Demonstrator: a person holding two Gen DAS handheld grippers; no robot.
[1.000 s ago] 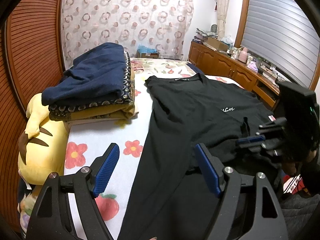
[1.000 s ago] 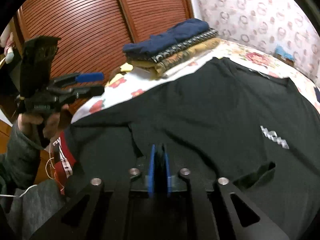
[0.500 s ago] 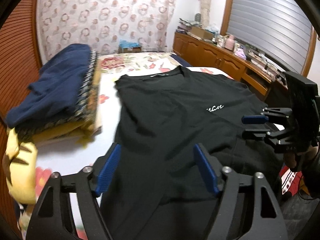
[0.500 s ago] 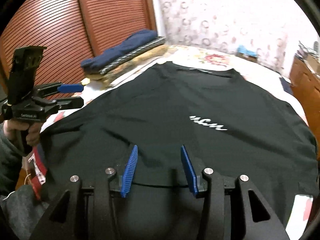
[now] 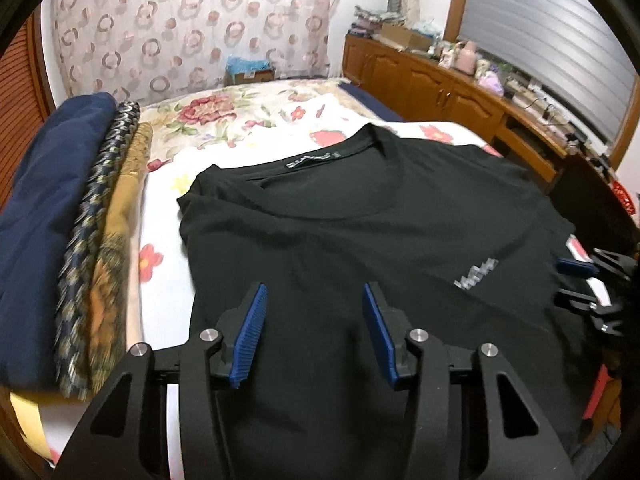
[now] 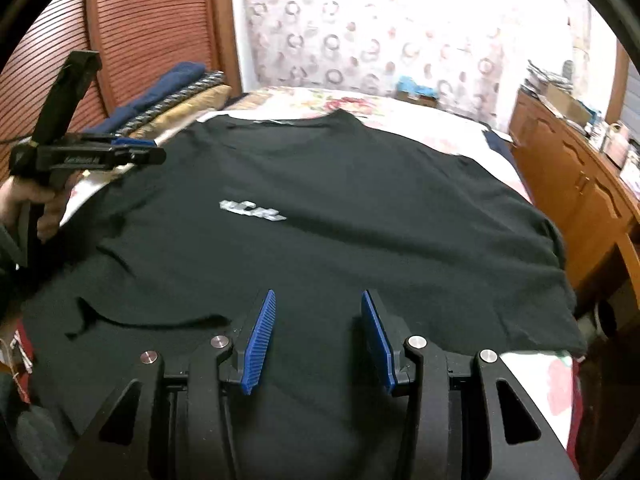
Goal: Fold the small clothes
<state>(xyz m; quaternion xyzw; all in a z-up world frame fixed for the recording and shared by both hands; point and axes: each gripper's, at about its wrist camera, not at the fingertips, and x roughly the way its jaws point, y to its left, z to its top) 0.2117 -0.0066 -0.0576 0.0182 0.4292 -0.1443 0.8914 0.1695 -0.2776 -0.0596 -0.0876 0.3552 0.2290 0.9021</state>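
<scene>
A black T-shirt (image 5: 360, 220) with a small white logo (image 5: 476, 274) lies spread flat on the bed, collar (image 5: 316, 160) at the far end. My left gripper (image 5: 314, 292) hovers over the shirt's left half, its jaws closing, with no cloth pinched between the blue pads. The right wrist view shows the same shirt (image 6: 320, 184) below my right gripper (image 6: 319, 296), which stands open over the near hem and holds nothing. The left gripper (image 6: 136, 152) shows there at the shirt's left edge, held by a hand. The right gripper (image 5: 568, 282) appears at the right edge of the left wrist view.
A stack of folded clothes (image 5: 60, 220), navy on top, sits on the floral bedsheet (image 5: 240, 128) left of the shirt. A wooden cabinet (image 6: 580, 184) loaded with clutter runs along the right side. Slatted wooden doors (image 6: 152, 20) stand behind the stack. A cardboard box (image 5: 250, 74) rests at the bed's far end.
The right gripper went from shut to open and swung right along the hem. The left gripper moved up over the shirt toward the collar and its jaws narrowed.
</scene>
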